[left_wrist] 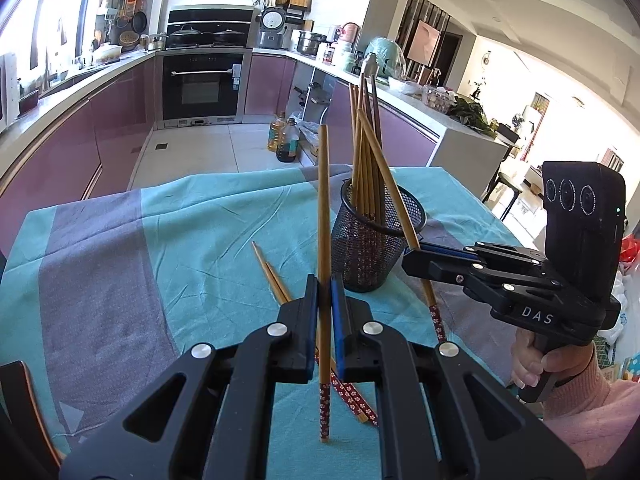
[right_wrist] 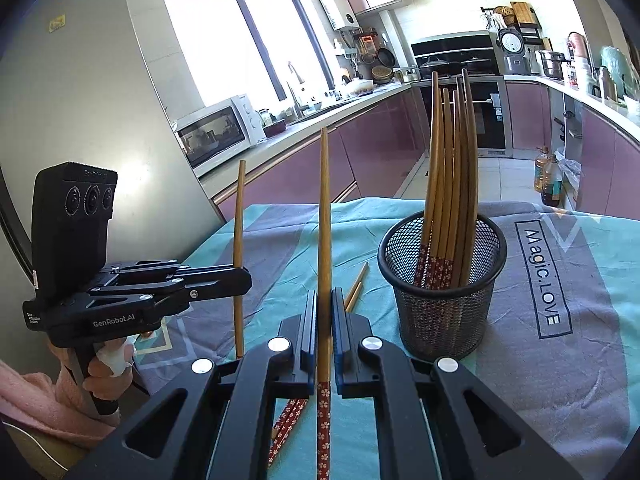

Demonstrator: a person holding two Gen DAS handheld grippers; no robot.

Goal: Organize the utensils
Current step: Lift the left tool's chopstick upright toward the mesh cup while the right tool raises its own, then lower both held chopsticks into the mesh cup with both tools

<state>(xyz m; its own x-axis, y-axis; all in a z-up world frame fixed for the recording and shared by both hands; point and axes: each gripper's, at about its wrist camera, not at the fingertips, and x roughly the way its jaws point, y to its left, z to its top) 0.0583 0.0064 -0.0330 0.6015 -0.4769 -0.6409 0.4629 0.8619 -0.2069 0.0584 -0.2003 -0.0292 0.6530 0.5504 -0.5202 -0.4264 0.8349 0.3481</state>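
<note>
Both pairs of jaws are pinched almost together, each gripping a single chopstick between its blue pads. The left gripper [left_wrist: 324, 300] clamps a wooden chopstick [left_wrist: 324, 216] partway along the shaft; it stands nearly upright, its plain tip up and its red flowered end hanging below the fingers. The right gripper [right_wrist: 325, 312] holds its own chopstick [right_wrist: 324, 216] the same way — narrow gap, stick upright, red patterned end toward the camera.

In the left wrist view, the right gripper shows from the side, and its chopstick leans with the upper part against the rim of the mesh cup [left_wrist: 372, 248]. Whether the stick actually touches the rim cannot be told. In the right wrist view, the left gripper sits at the left, its stick well apart from the cup.

The black mesh cup stands upright on the tablecloth [left_wrist: 160, 240] and holds a bundle of chopsticks [right_wrist: 450, 184], red ends down, plain tips fanning above the rim. Two more chopsticks [left_wrist: 272, 276] lie flat on the cloth — just beside each other, near the cup's base and partly under the left gripper.

The cloth is teal with grey bands and printed lettering. A hand [left_wrist: 534, 364] in a pink sleeve grips the right gripper's handle. Behind the table lies a kitchen with purple cabinets [left_wrist: 120, 120].
</note>
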